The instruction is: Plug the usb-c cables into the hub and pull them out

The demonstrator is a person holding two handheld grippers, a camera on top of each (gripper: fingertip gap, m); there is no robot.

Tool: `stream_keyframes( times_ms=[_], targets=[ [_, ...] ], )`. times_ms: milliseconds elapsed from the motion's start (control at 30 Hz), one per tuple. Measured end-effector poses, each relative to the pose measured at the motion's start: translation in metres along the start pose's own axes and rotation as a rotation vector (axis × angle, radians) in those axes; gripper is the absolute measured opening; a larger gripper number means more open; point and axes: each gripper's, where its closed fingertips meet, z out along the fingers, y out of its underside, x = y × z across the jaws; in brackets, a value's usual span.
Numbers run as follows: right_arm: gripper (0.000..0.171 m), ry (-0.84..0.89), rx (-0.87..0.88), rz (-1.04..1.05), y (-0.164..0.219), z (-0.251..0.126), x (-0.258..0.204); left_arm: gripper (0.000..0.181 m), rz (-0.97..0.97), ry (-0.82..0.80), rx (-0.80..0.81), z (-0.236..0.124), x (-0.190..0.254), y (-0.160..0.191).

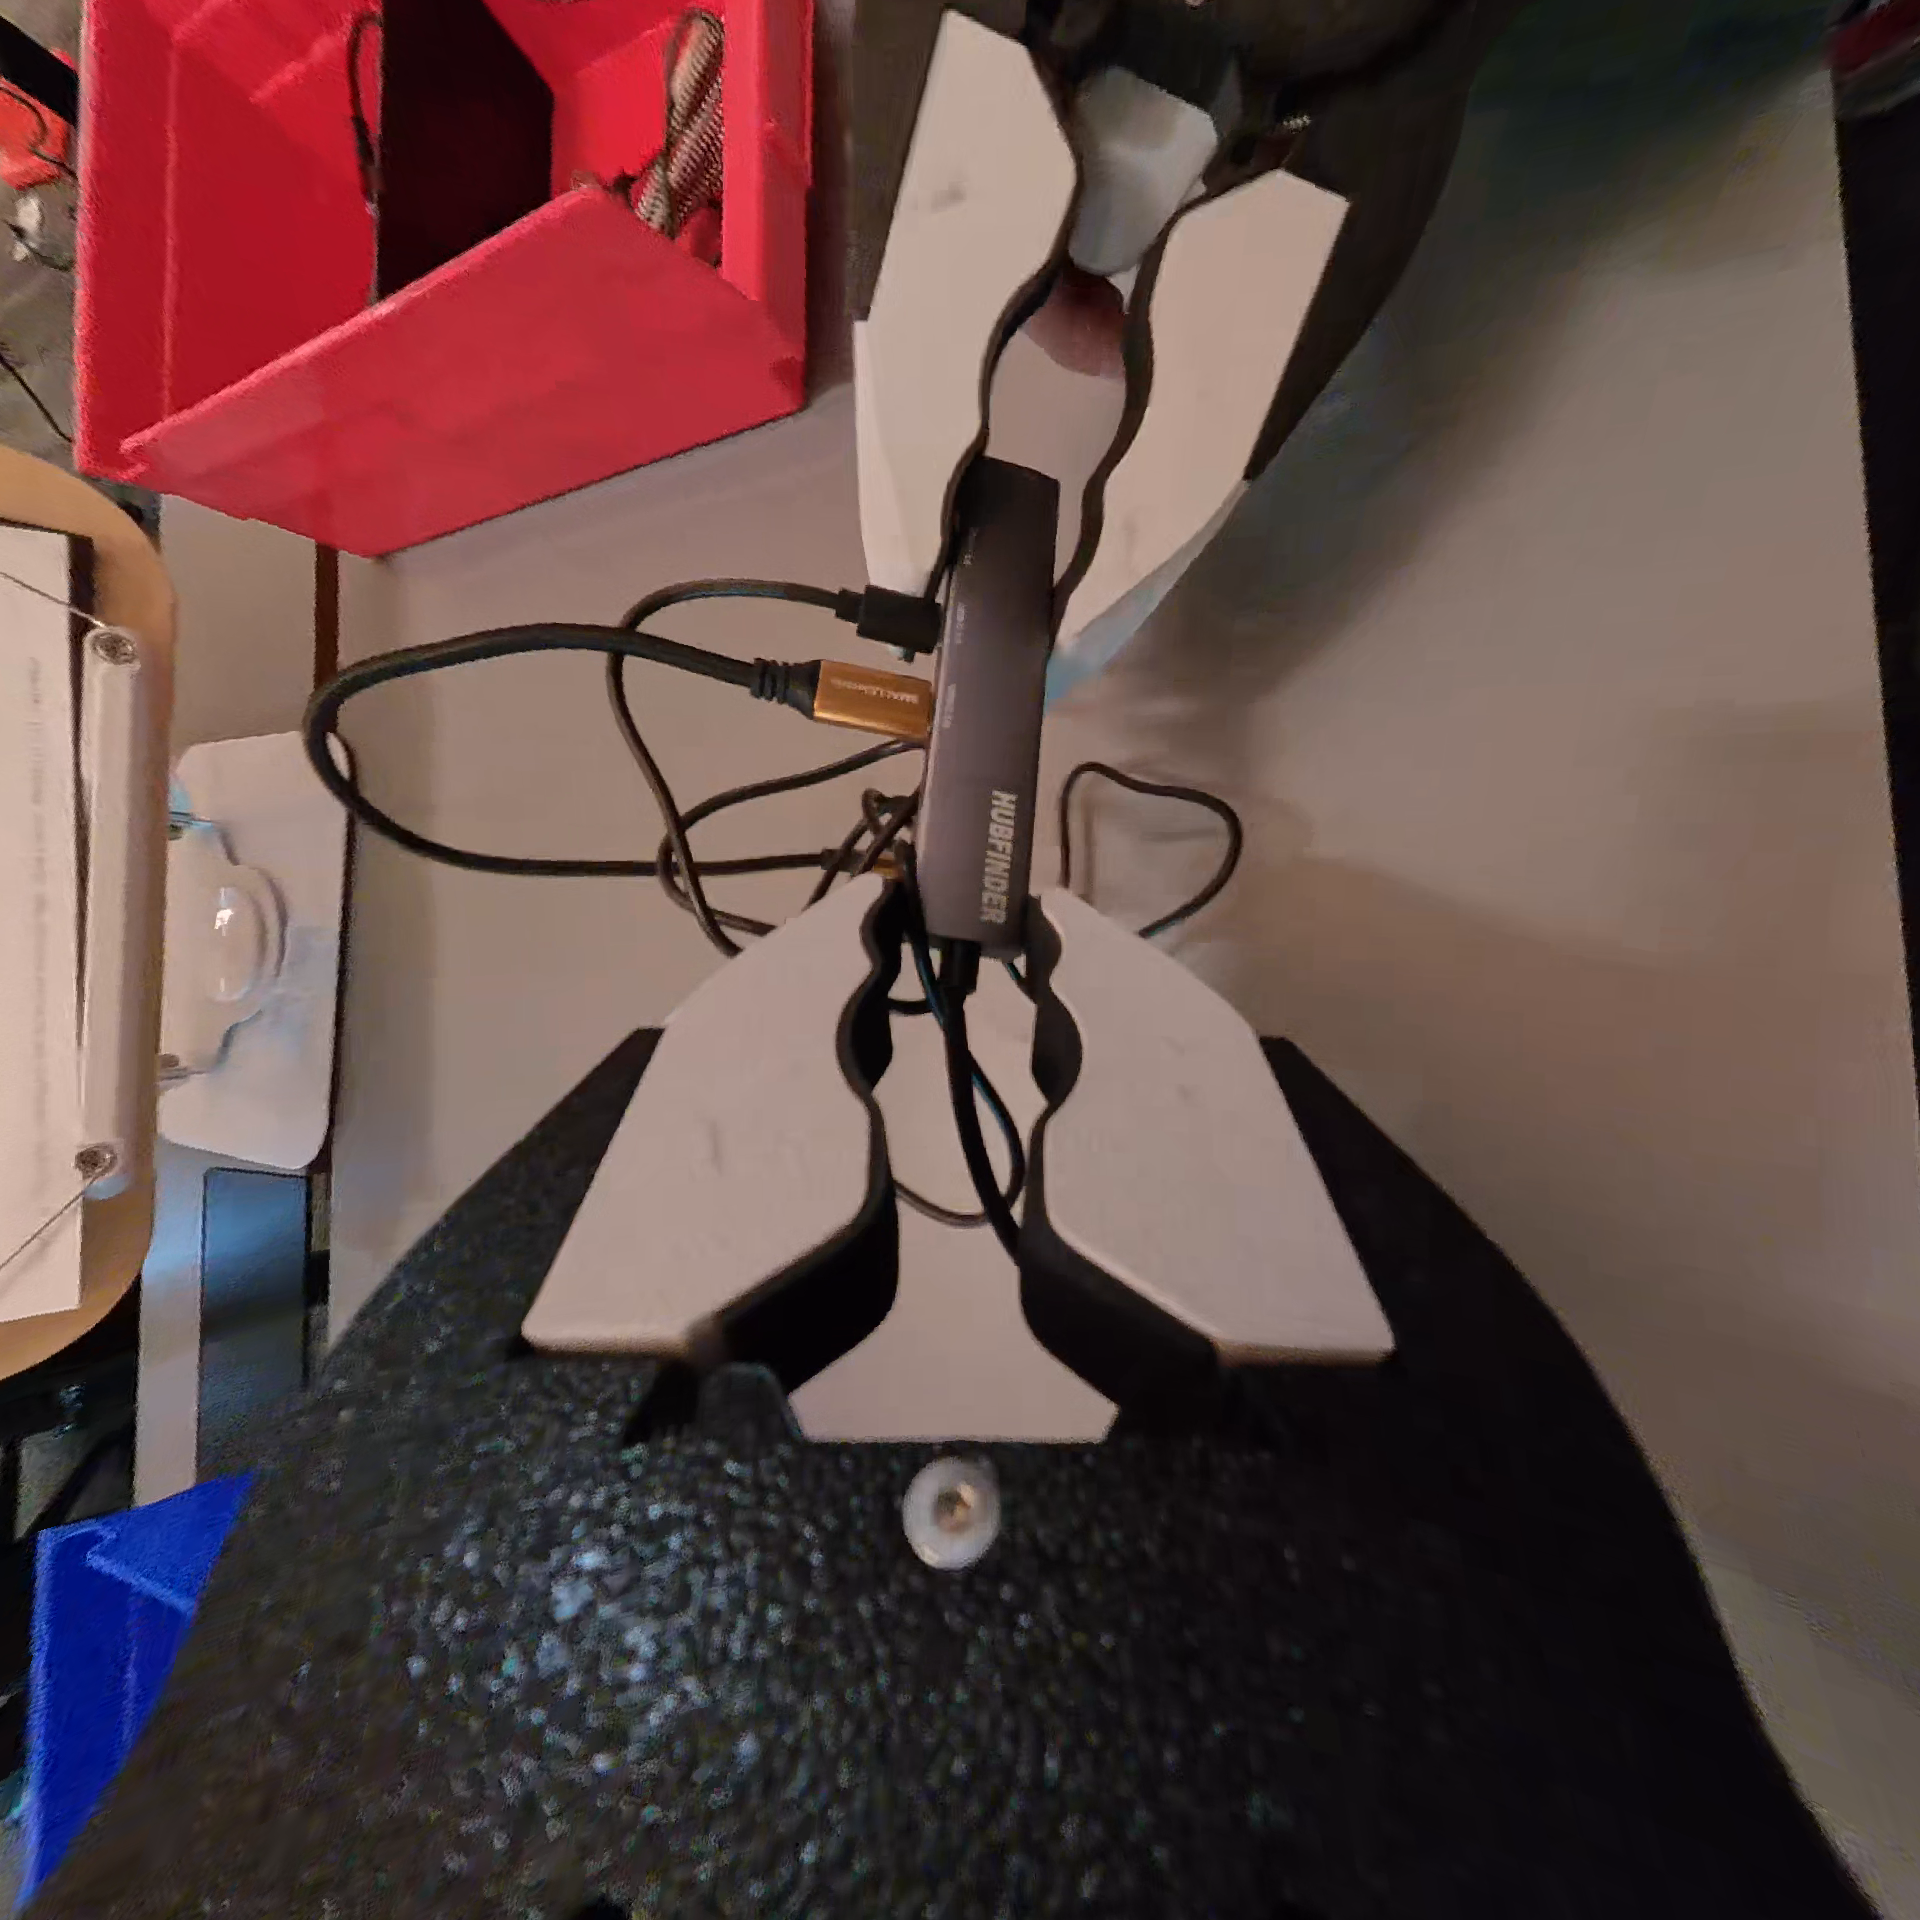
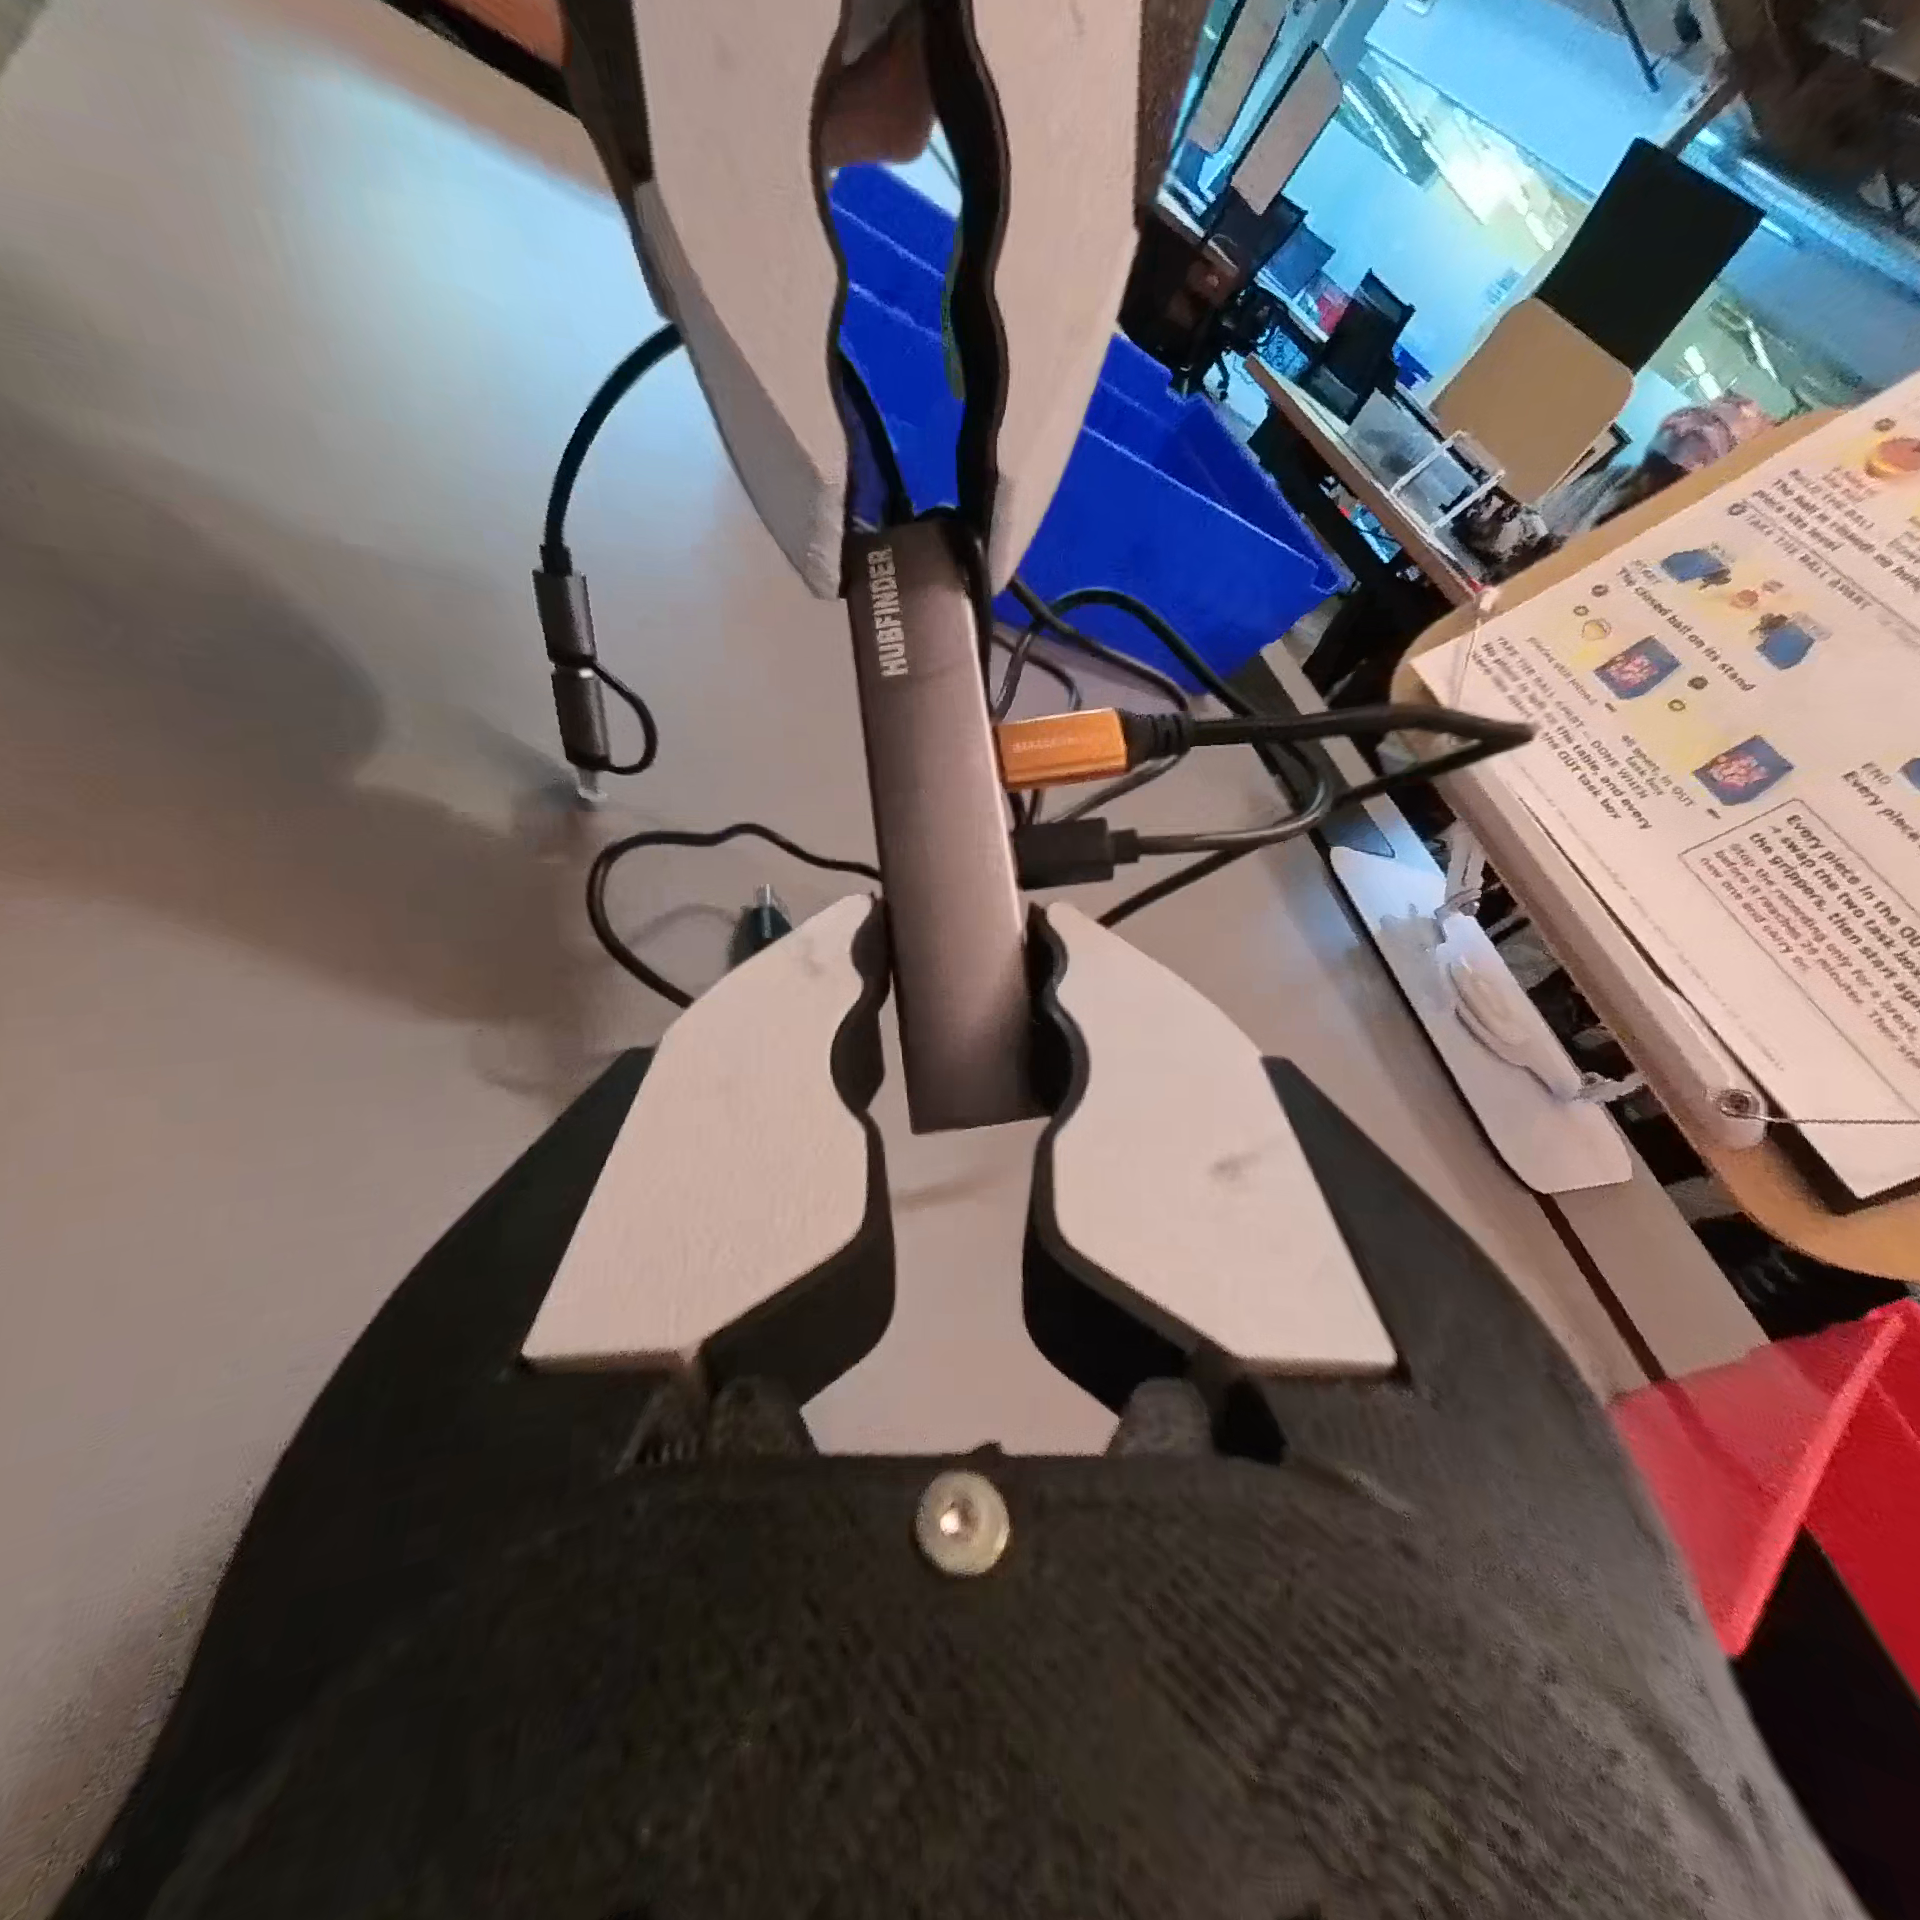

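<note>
hub pinned end to end, two plugs seated

both tongs sit nearest each lens, closed on the same grey hub [image 1: 987,717]. left gripper [image 1: 956,925] has its pale fingers narrowed onto the end where the hub's own lead exits; right gripper [image 2: 956,997] clamps the opposite, square end. the hub's long axis runs straight from one gripper to the other, lifted above the pale table [image 1: 1507,727].

left to right in the left wrist view: a red bin [image 1: 447,343], looping black cables, then a gold-shelled plug [image 1: 862,698] and a slim black plug [image 1: 894,615], both seated in one long side, pointing away from it. matte metal body, glossy cords. whichever hand lets go is nearly equally close to them.
</note>
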Motion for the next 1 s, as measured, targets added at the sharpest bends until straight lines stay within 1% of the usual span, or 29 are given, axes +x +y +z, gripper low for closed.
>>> stream_keyframes(
  times_ms=[67,133,167,233,300,367,400,433,467,533,600,667,700,733,767,833,867,900,933,1000],
  targets=[
    [0.024,0.034,0.012,0.024,-0.002,0.0,0.004,0.023,-0.031,-0.045,0.071,-0.002,-0.009,-0.002],
    [0.024,0.057,0.037,0.101,-0.003,-0.001,0.01,0.024,-0.09,-0.112,0.131,-0.003,-0.02,-0.004],
    [0.024,0.077,0.045,0.139,-0.002,-0.001,0.013,0.026,-0.126,-0.159,0.154,-0.005,-0.027,-0.004],
    [0.023,0.155,0.046,0.192,0.001,-0.002,0.024,0.029,-0.215,-0.307,0.2,-0.013,-0.043,-0.005],
    [0.023,0.235,0.042,0.266,0.005,-0.004,0.035,0.036,-0.384,-0.484,0.297,-0.03,-0.055,-0.009],
    [0.024,0.343,0.03,0.297,0.007,-0.008,0.046,0.037,-0.646,-0.619,0.446,-0.047,-0.056,-0.013],
    [0.024,0.369,0.021,0.306,0.007,-0.008,0.048,0.035,-0.792,-0.65,0.521,-0.049,-0.052,-0.013],
    [0.024,0.395,0.011,0.312,0.007,-0.007,0.049,0.035,-0.932,-0.63,0.602,-0.046,-0.046,-0.014],
    [0.024,0.421,0.008,0.31,0.006,-0.007,0.049,0.035,-1.062,-0.561,0.679,-0.038,-0.038,-0.018],
    [0.024,0.438,-0.009,0.313,0.002,-0.005,0.043,0.035,-1.287,-0.386,0.779,-0.016,-0.027,-0.023],
    [0.024,0.451,0.004,0.294,-0.006,-0.004,0.037,0.036,-1.43,-0.271,0.817,0.002,-0.025,-0.018],
    [0.024,0.437,-0.001,0.257,-0.014,0.0,0.029,0.037,-1.533,-0.161,0.909,0.009,-0.03,-0.017],
    [0.024,0.436,-0.005,0.234,-0.017,0.001,0.025,0.036,-1.578,-0.106,0.952,0.011,-0.033,-0.017],
    [0.024,0.437,-0.007,0.216,-0.019,0.001,0.022,0.028,-1.597,-0.049,0.989,0.012,-0.034,-0.02],
    [0.024,0.43,-0.016,0.21,-0.019,0.003,0.019,0.014,-1.59,0.002,1.026,0.011,-0.034,-0.025],
    [0.024,0.432,-0.02,0.231,-0.017,0.005,0.021,0.012,-1.584,0.031,1.046,0.012,-0.035,-0.027],
    [0.023,0.407,0.001,0.254,-0.018,0.006,0.02,0.01,-1.579,0.043,1.057,0.01,-0.036,-0.027],
    [0.024,0.338,0.016,0.266,-0.018,0.009,0.015,0.009,-1.591,0.058,1.066,0.009,-0.038,-0.025],
    [0.028,0.246,0.028,0.258,-0.02,0.012,0.009,0.009,-1.603,0.083,1.057,0.008,-0.039,-0.022],
    [0.033,0.103,0.05,0.198,-0.024,0.009,0.003,0.009,-1.621,0.184,1.002,0.008,-0.039,-0.015]
  ],
)
